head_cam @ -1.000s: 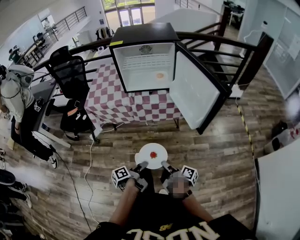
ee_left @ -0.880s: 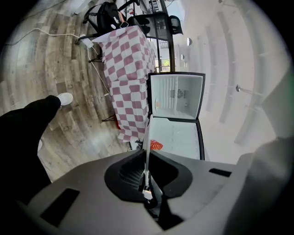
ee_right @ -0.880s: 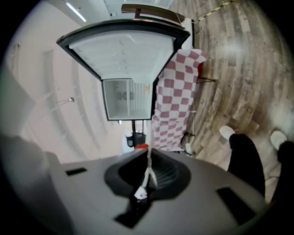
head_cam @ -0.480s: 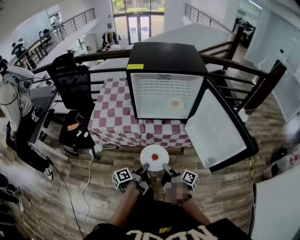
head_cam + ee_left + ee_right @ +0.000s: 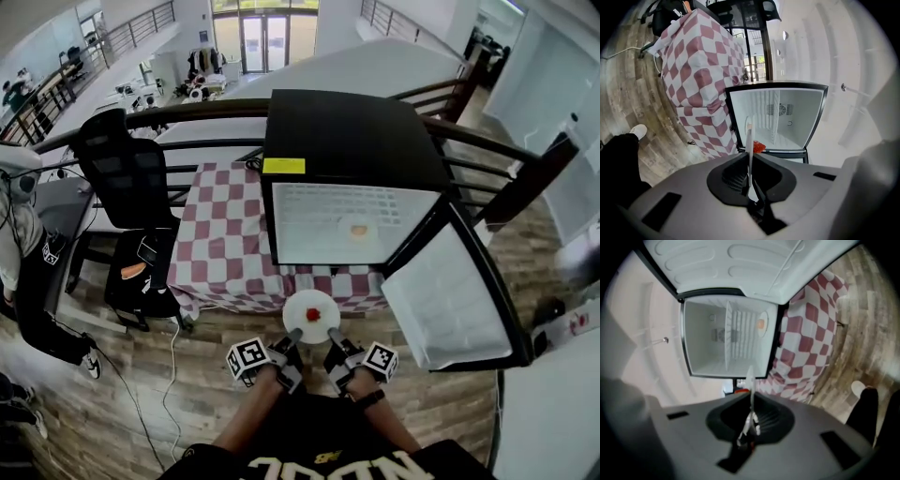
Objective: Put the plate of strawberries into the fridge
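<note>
we hold the plate [image 5: 310, 313] clamped by its rim in both the left gripper [image 5: 287, 343] and the right gripper [image 5: 331, 341], and the open fridge [image 5: 356, 225] lies straight ahead and above it

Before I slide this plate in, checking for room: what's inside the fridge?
The fridge holds a wire shelf and one small orange item beneath it. Its top hides the upper rear from the head view.
</note>
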The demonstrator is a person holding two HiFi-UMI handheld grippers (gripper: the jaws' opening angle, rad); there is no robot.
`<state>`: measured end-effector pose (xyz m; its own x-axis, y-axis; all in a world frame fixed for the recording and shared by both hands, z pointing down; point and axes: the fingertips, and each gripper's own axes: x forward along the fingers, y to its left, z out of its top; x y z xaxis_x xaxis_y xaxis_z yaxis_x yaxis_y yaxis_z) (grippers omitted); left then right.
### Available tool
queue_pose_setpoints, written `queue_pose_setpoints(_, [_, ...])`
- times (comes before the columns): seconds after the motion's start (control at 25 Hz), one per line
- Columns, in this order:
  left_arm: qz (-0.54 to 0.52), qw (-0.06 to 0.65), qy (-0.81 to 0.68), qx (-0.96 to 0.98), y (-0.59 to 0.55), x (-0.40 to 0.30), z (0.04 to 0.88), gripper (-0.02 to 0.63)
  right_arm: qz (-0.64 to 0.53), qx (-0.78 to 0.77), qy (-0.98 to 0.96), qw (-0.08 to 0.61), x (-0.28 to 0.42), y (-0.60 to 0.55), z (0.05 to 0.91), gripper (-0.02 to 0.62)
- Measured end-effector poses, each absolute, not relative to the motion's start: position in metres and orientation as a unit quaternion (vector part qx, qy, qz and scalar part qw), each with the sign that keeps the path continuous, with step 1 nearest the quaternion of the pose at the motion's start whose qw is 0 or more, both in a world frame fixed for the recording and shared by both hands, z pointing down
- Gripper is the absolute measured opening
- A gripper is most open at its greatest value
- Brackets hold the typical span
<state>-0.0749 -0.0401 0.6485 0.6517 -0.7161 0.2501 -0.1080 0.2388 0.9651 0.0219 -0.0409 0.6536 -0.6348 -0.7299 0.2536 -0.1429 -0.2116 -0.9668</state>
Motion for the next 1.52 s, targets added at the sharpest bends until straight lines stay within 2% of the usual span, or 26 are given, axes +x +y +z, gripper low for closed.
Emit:
queue_pose_setpoints(0.32, [-0.209, 0.705, -0.337, 0.588, -0.09, -0.088, 0.648, 0.028, -0.673, -0.382, 0.591, 0.226, 0.01, -0.088, 0.65, 0.032])
queue_pose_setpoints(1.0, [-0.191, 0.701, -0.344, 0.595, -0.173, -0.069, 0.667, 0.028, -0.679, -0.378, 0.586, 0.23, 0.027, -0.168, 0.674, 0.032])
queue_pose_setpoints(1.52, [-0.162, 0.692, -0.393, 0.584, -0.22, -0.06, 0.704, 0.027, -0.693, -0.394, 0.571, 0.197, 0.036, -0.215, 0.703, 0.032])
